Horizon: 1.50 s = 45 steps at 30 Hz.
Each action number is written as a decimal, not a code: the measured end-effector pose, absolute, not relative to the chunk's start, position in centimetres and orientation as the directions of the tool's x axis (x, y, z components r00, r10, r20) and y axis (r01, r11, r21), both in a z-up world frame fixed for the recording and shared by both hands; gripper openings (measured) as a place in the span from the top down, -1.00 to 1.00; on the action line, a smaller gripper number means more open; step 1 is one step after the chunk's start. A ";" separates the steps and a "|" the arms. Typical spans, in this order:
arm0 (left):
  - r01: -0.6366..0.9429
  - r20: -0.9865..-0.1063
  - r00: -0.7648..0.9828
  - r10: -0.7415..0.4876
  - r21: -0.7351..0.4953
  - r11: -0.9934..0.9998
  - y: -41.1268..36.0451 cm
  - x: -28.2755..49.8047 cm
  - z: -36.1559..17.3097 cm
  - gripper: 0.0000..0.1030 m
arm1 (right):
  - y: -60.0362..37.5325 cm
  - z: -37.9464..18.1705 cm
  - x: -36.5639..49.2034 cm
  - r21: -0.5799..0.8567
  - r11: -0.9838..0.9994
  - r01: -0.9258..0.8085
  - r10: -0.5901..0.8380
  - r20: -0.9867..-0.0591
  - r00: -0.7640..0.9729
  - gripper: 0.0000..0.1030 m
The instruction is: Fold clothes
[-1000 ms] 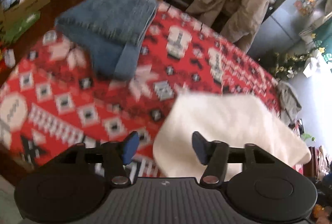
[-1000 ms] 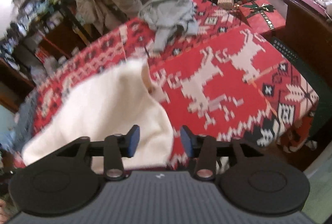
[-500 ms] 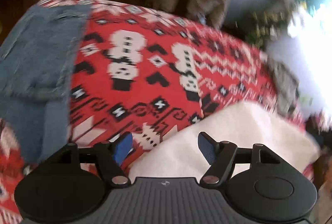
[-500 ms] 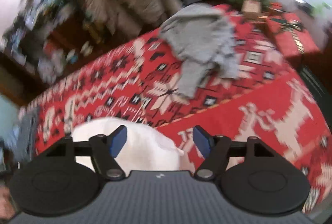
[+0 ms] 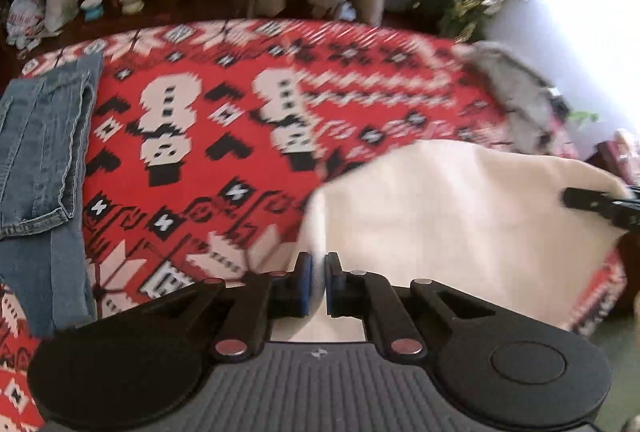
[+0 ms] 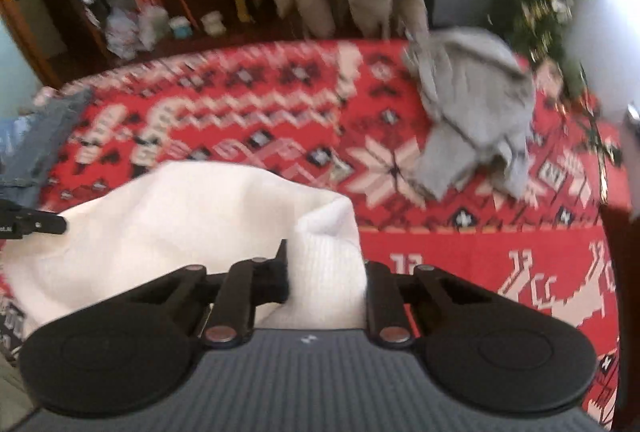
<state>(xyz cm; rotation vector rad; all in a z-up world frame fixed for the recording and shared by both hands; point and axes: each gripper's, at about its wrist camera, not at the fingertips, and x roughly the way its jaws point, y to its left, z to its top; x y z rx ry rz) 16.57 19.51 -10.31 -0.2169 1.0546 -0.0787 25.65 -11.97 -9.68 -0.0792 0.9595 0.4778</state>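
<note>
Garment: the cream-white knitted fabric piece [image 5: 460, 200] lies on the near part of the worktop, over the red patterned woven cloth with white and black motifs [image 5: 240, 136]; I have it by two near corners.
Left tool: my left tool [image 5: 316, 282] has its blue pads closing down narrow, with the cream edge running up between them; I read this as a pinch on the left corner.
Right tool: my right tool [image 6: 325, 276] is closing on a thick bunch of the same knit, which fills the gap between the fingers.
Step in hand: I judge I am securing both corners before carrying them across for a fold.
Doing it well: I want both pinches firm before any lift, then both hands rising level and together, so the edge stays taut and the far half does not drag crooked.
Risk: the right bunch looks bulky; a layer could slip out.
Keep clear: the folded blue denim jeans [image 5: 40, 144] sit at the left end, the crumpled grey soft garment [image 6: 476, 104] at the far right; both well apart from the cream piece.
</note>
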 end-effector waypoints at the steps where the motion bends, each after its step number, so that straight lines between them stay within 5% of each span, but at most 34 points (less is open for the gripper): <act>1: -0.030 -0.846 0.504 -0.176 -0.221 0.975 19.0 15.9 -9.7 0.87 | -12.0 -8.9 24.7 0.155 0.880 -0.449 0.384 -0.788 0.482 0.65; 9: 0.012 -0.883 0.416 -0.217 -0.233 0.972 15.8 9.1 -12.0 0.86 | -12.4 -11.2 16.8 0.189 0.820 -0.540 0.438 -0.816 0.378 0.65; 17: -0.043 -0.879 0.422 -0.222 -0.264 0.964 16.4 6.5 -13.4 0.71 | -15.7 -15.1 12.7 0.262 0.868 -0.422 0.424 -0.832 0.356 0.65; 20: -0.069 -0.862 0.471 -0.185 -0.246 0.967 17.5 7.1 -11.8 0.16 | -16.9 -13.1 12.5 0.270 0.871 -0.412 0.445 -0.788 0.425 0.39; 24: -0.086 -0.855 0.502 -0.133 -0.202 0.976 18.0 9.1 -10.8 0.06 | -17.6 -10.9 13.6 0.252 0.880 -0.402 0.436 -0.762 0.478 0.11; 29: -0.086 -0.865 0.486 -0.123 -0.188 0.978 18.0 13.3 -11.8 0.03 | -17.4 -10.6 17.4 0.203 0.905 -0.374 0.383 -0.772 0.506 -0.39; 37: -0.053 -0.894 0.424 -0.148 -0.188 0.981 16.0 18.1 -14.0 0.03 | -15.9 -11.9 22.1 0.196 0.902 -0.385 0.381 -0.780 0.496 -0.41; 39: -0.052 -0.906 0.393 -0.156 -0.191 0.980 15.8 19.1 -14.4 0.26 | -15.0 -11.9 23.0 0.205 0.891 -0.405 0.400 -0.778 0.485 -0.41; 41: -0.067 -0.915 0.368 -0.164 -0.202 0.977 15.8 19.8 -14.6 0.75 | -13.8 -12.2 24.0 0.213 0.885 -0.413 0.407 -0.785 0.467 -0.38; 42: -0.076 -0.919 0.359 -0.165 -0.205 0.976 15.8 20.2 -14.6 0.79 | -13.3 -12.4 24.5 0.223 0.881 -0.418 0.413 -0.792 0.450 -0.20; 45: -0.078 -0.916 0.378 -0.134 -0.176 0.981 15.4 20.4 -13.9 0.87 | -11.8 -13.2 25.7 0.266 0.863 -0.429 0.438 -0.818 0.374 0.73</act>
